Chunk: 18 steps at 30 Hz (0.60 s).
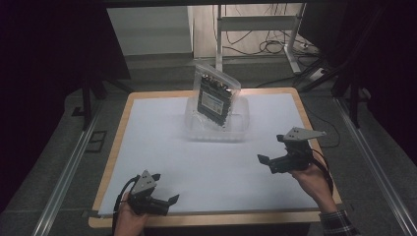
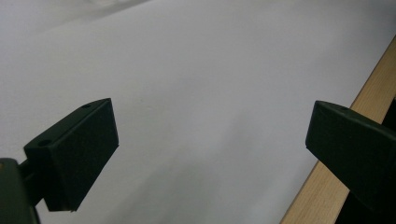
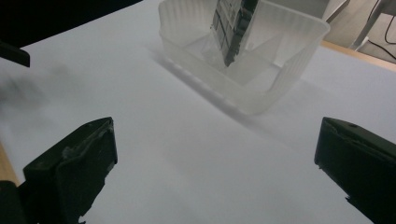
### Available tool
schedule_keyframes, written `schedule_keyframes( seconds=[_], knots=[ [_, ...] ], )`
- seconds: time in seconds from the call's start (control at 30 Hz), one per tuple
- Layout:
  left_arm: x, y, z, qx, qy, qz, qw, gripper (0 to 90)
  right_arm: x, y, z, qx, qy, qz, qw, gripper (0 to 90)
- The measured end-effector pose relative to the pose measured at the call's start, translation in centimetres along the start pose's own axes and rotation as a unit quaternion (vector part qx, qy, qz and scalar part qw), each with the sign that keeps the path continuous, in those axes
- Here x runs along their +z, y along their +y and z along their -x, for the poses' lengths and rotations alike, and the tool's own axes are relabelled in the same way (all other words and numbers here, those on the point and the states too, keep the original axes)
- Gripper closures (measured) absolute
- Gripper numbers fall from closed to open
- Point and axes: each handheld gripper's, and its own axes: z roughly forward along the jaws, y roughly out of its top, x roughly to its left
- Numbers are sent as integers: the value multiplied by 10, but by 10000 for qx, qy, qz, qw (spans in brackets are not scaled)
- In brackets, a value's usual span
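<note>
— Care matters: the right gripper (image 1: 273,162), jaws wide and empty, should approach the packet (image 1: 215,98) squarely and pinch its top edge.

— Where's the packet?

— Upright in the clear tub (image 3: 299,51), well ahead. The left gripper (image 1: 166,200), also wide, sits near the table edge (image 2: 327,186).

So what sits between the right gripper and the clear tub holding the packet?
Nothing: in the right gripper view, bare white table cover runs from the open right gripper to the clear tub.
</note>
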Motion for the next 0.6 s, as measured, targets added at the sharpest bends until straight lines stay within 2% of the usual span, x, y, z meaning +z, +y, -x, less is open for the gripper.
schedule_keyframes(
  seconds=[0.37,0.6],
  knots=[
    [1,-1,2,101,96,-15,9999,18,-27,-32,-8,132,-116,140,9997,0],
    [2,-1,2,144,129,-44,9998,18,-41,-51,-12,189,-199,133,9995,0]
  ],
)
